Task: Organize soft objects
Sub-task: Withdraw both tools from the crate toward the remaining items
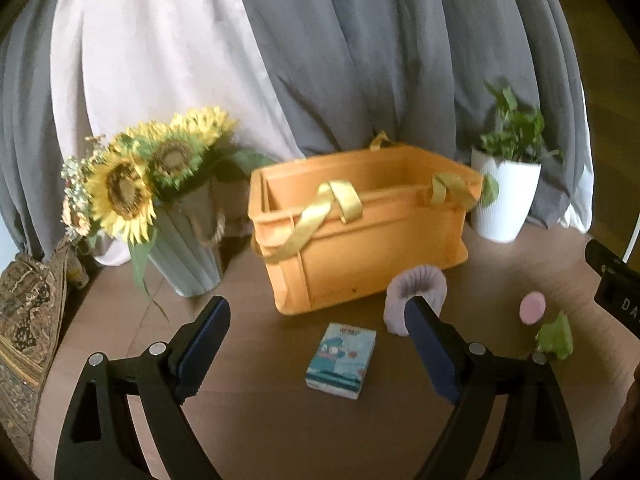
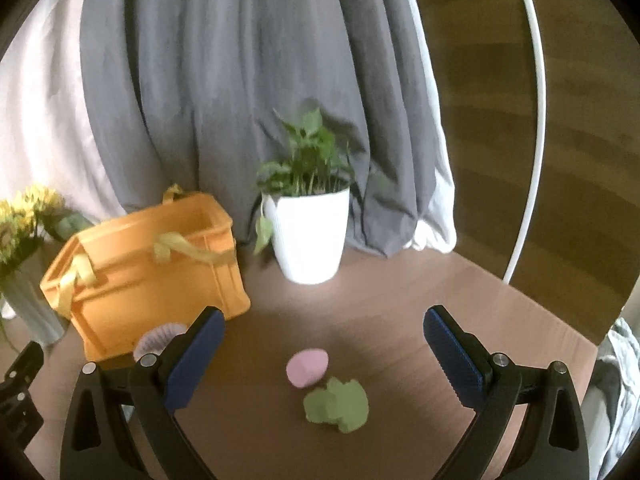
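Both pairs of fingers are spread and empty: left gripper frames the tissue pack; right gripper frames the pink puff and green toy. Centre each before closing lightly; orange crate waits beyond on the table.

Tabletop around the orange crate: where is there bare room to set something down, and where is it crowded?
Bare brown tabletop lies right of the white ribbed plant pot and the pink round sponge. Another free patch lies left of the small blue tissue pack, below the grey ribbed sunflower vase. It is crowded in front of the orange plastic crate, around the lilac fluffy ring and the green crumpled sponge.
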Action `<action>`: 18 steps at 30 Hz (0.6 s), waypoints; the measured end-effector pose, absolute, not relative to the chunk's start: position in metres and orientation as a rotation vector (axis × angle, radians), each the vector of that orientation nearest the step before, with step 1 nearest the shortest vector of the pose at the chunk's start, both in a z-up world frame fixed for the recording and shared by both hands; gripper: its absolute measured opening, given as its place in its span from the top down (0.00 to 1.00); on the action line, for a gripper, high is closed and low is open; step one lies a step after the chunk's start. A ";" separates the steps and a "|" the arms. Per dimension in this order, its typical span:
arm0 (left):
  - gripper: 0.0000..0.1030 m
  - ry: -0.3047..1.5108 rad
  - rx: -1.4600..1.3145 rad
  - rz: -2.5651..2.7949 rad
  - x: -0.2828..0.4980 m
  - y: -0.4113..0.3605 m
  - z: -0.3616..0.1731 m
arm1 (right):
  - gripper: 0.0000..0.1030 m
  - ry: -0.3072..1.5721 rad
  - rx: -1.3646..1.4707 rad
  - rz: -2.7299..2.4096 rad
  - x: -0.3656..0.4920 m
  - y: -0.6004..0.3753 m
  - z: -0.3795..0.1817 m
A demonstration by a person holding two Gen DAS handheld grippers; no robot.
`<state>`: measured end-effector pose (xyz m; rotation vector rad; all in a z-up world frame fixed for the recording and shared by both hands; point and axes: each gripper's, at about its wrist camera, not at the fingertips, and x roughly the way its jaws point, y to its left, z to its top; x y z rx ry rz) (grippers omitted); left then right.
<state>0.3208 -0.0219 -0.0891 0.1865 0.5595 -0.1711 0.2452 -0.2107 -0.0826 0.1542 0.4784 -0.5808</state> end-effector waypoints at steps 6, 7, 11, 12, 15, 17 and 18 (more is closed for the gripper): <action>0.13 0.634 0.208 -0.167 0.329 -0.028 -0.115 | 0.02 0.569 0.174 -0.578 0.254 -0.219 -0.110; 0.13 0.645 0.211 -0.165 0.330 -0.028 -0.120 | 0.02 0.584 0.177 -0.577 0.256 -0.220 -0.115; 0.13 0.692 0.220 -0.154 0.341 -0.030 -0.138 | 0.02 0.654 0.182 -0.571 0.266 -0.222 -0.136; 0.13 0.703 0.222 -0.152 0.344 -0.030 -0.143 | 0.02 0.673 0.185 -0.573 0.269 -0.222 -0.142; 0.13 0.735 0.239 -0.150 0.353 -0.034 -0.156 | 0.02 0.717 0.198 -0.578 0.275 -0.225 -0.156; 0.13 0.756 0.238 -0.155 0.357 -0.036 -0.163 | 0.02 0.744 0.197 -0.585 0.278 -0.226 -0.165; 0.13 0.765 0.241 -0.158 0.359 -0.037 -0.166 | 0.02 0.752 0.194 -0.589 0.280 -0.226 -0.169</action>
